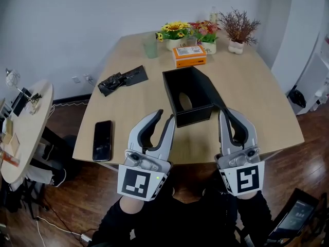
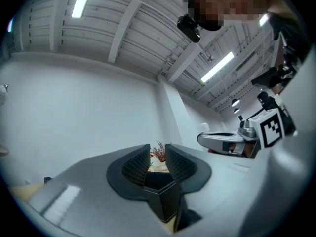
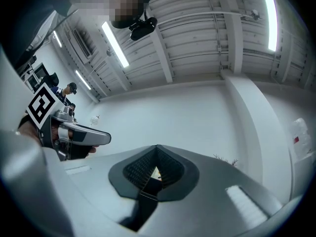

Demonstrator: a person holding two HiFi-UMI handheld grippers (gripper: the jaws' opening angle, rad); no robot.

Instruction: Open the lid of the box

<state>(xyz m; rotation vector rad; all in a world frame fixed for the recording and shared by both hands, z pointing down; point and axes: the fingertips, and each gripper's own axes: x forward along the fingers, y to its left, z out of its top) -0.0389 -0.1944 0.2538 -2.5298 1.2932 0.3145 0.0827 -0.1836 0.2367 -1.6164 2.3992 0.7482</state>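
Wooden table [image 1: 247,96] carries black box [image 1: 193,116] — mouth up, long axis toward flowers [image 1: 176,30]

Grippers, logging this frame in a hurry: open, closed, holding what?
Left gripper: closed on the box corner.
Right gripper: closed on the lid.

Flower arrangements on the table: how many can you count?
3, along the far edge of the table: yellow sunflowers at the left, pink flowers in the middle, dried reddish branches at the right. None seems hidden.
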